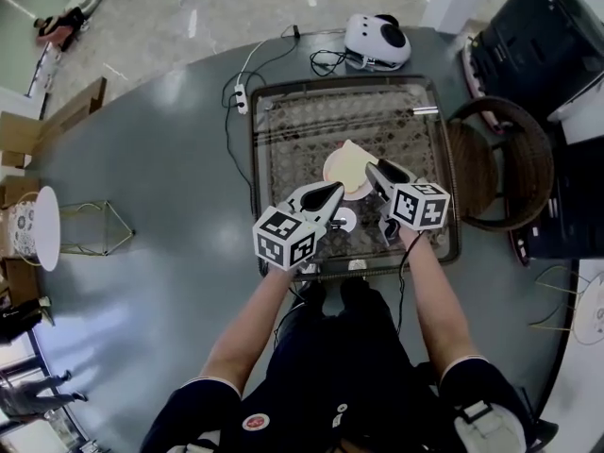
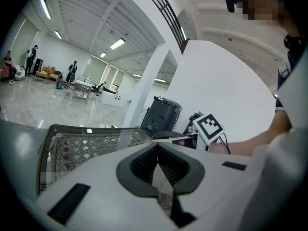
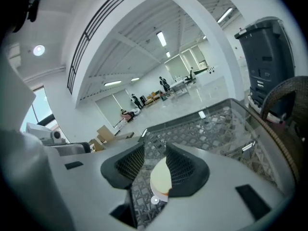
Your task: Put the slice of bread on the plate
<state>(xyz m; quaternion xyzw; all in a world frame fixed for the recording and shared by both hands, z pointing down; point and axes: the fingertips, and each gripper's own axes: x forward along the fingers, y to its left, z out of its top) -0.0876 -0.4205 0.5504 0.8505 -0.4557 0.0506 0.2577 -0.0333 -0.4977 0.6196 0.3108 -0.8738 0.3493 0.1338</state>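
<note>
**A:** Where's the slice of bread (image 1: 352, 157)?

**B:** It's lying on the plate (image 1: 330, 179), a little above the centre of the head view. The plate sits on the glass worktop (image 1: 293, 130), the one with the lattice pattern. The slice is pale, and one corner points toward the top of the frame.

**A:** Is anything gripping it?

**B:** No. The right tongs (image 1: 376, 171) are released. In the right gripper view the jaws of the right tongs (image 3: 155, 150) stand apart with nothing between the pads. Through the gap you can see the bread (image 3: 161, 177) lying flat farther off, partly hidden behind the jaw on the right of that frame.

**A:** And in the head view?

**B:** There the tips of the right tongs sit at the plate's right edge. I can't tell how high they are above it.

**A:** What about the other pair?

**B:** The left tongs (image 1: 332, 191) are clenched on nothing. In the left gripper view the tips of the left tongs (image 2: 156, 147) meet, and no object is caught between them. In the head view they point up and to the right, with the tip just at the plate's lower left.

**A:** What else is on the worktop?

**B:** A small white disc (image 1: 345, 220) lies just below the plate, between the two pairs of tongs.

**A:** And around the worktop?

**B:** A white device (image 1: 377, 39) sits at the top of the frame. A power strip (image 1: 241, 97) lies beside the worktop's upper-left corner, and a wicker chair (image 1: 510, 159) stands at the right.
</note>
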